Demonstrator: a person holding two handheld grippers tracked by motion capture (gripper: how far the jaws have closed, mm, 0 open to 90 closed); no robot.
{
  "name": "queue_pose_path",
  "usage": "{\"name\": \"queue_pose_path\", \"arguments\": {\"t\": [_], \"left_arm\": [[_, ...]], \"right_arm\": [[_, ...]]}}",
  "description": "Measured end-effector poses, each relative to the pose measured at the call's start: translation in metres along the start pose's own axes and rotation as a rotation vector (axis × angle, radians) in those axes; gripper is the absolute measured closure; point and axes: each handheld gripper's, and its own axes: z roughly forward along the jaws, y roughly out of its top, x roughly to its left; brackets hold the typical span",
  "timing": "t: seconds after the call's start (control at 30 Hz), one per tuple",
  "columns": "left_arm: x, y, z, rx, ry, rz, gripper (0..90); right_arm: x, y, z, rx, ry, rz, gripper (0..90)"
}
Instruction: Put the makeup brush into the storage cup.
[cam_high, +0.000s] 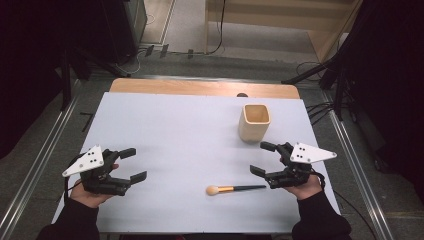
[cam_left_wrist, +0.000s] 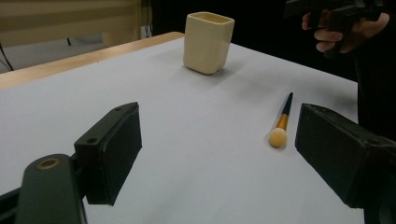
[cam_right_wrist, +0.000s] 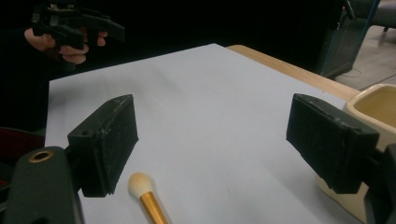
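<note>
White surface (cam_high: 175, 130) carries a brush (cam_high: 235, 189) near its front edge; left tool (cam_high: 133, 164) and right tool (cam_high: 263, 158) both released, grasping nothing.

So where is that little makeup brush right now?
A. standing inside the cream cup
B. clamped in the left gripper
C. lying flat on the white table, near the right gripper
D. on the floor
C: the makeup brush lies flat on the white table, just beside the open right gripper, apart from the cream cup and far from the open left gripper.
</note>
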Motion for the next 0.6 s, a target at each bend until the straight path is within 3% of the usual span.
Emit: {"name": "queue_pose_path", "arguments": {"t": [0.23, 0.37, 0.6], "left_arm": [[-0.001, -0.001, -0.002, 0.002, -0.001, -0.003, 15.6], [-0.002, -0.001, -0.001, 0.004, -0.004, -0.006, 15.6], [-0.003, -0.001, 0.000, 0.005, -0.012, -0.003, 15.6]], "right_arm": [[-0.006, 0.005, 0.014, -0.002, 0.038, -0.002, 17.3], [-0.006, 0.010, 0.022, 0.026, 0.045, -0.038, 18.5], [-0.006, 0.016, 0.031, 0.031, 0.071, -0.045, 18.7]]}}
